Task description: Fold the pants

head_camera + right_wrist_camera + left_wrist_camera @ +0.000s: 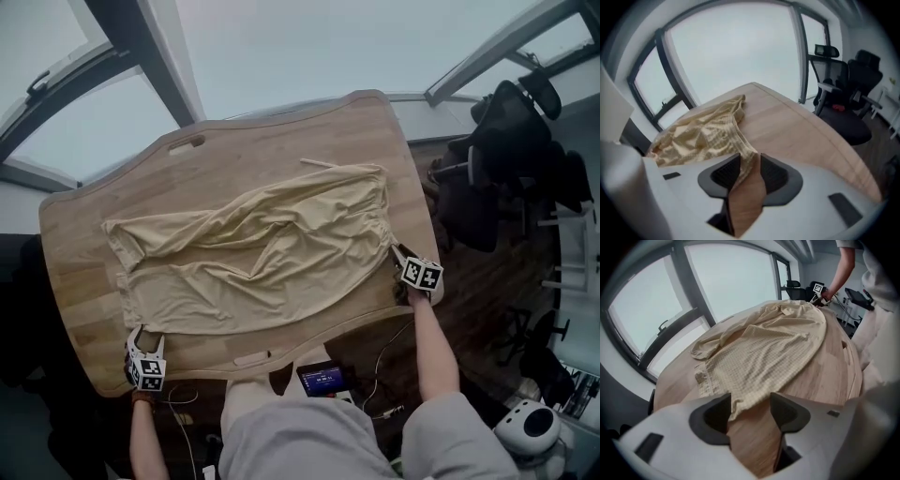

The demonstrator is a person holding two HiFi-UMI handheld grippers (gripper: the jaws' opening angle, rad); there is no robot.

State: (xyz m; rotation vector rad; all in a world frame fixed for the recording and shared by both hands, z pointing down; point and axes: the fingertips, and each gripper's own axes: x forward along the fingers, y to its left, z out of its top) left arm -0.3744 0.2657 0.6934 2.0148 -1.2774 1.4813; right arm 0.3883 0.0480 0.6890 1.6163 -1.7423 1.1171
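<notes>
The pants [253,248] lie spread flat and crumpled on the wooden table [225,155], lengthwise across it, covering most of its middle. The fabric is pale beige with a fine check.

Left gripper [143,336]: positioned at the near left corner of the pants, pointing steeply down. In the left gripper view, the jaws of the left gripper [749,411] stand wide apart. A pointed corner of the pants [764,343] reaches into the gap on the left jaw's side. Bare table shows across the rest of the gap. No pad presses on the fabric.

Right gripper [401,255]: positioned at the near right corner of the pants, at the table edge. In the right gripper view, the jaws of the right gripper [750,165] stand partly closed. The gathered edge of the pants [703,136] runs between them, against the left pad. A strip of bare wood separates the fabric from the other pad.

Surroundings: large windows beyond the table; black office chairs [511,141] to the right; a small lit screen [324,378] below the near table edge.
</notes>
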